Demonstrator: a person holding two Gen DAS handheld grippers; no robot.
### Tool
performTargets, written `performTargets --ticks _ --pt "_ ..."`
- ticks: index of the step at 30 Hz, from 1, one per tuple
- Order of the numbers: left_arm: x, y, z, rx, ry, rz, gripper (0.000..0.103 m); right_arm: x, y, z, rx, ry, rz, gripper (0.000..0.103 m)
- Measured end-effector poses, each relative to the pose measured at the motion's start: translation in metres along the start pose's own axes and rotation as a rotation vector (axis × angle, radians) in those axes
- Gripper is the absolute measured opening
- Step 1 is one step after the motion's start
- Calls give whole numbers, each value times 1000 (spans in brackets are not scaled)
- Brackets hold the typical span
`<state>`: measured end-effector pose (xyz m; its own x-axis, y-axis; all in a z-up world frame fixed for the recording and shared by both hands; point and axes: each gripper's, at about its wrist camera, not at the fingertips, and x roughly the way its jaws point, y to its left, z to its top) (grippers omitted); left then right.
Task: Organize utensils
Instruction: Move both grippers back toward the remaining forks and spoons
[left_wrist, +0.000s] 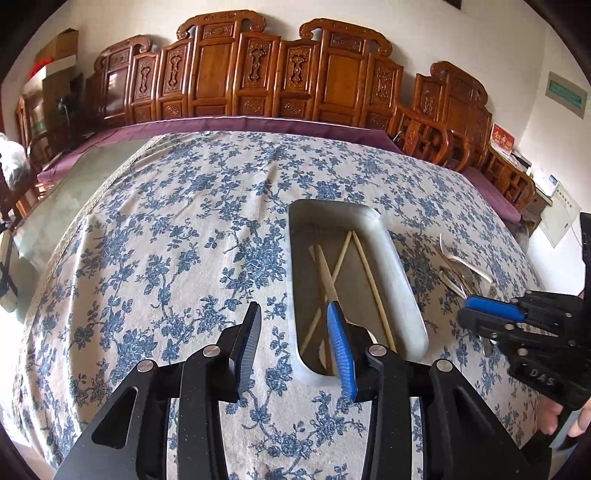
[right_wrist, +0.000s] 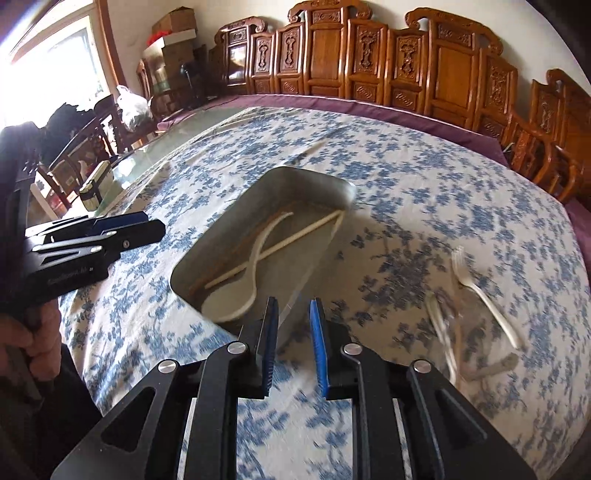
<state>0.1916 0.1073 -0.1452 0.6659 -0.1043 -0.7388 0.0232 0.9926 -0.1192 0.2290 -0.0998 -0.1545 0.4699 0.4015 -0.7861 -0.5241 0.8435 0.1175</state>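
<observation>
Both grippers, left gripper (left_wrist: 293, 334) and right gripper (right_wrist: 293, 334), are seen parted and empty; the white plastic fork (right_wrist: 484, 295) is left on the floral worktop (right_wrist: 461, 177), right of the grey metal tray (right_wrist: 314, 254), nearer the right gripper, handle angled toward it.

Both hand-held grippers (left_wrist: 293, 314) (right_wrist: 293, 308) agape, empty

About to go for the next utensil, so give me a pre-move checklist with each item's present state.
1. Left gripper empty, jaws apart: ok.
2. Right gripper empty, jaws apart: ok.
3. Metal tray flat on the tablecloth: ok.
4. Spoon and chopsticks inside the tray: ok.
5. White fork outside the tray, on the cloth, unobstructed: ok.
6. Other utensils beside the fork, number and kind: cannot tell, blurred.
</observation>
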Motion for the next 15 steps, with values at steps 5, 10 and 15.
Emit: performTargets --ticks 5,10,15 --pt "-11 -17 -5 23 -14 0 49 -35 -23 -28 15 -20 -64 20" --pt "-24 -37 -8 51 -37 -11 68 -60 -52 -52 41 -23 -123 20" --pt "-28 -60 -11 79 -33 -28 68 -66 -90 -70 94 -13 -167 21"
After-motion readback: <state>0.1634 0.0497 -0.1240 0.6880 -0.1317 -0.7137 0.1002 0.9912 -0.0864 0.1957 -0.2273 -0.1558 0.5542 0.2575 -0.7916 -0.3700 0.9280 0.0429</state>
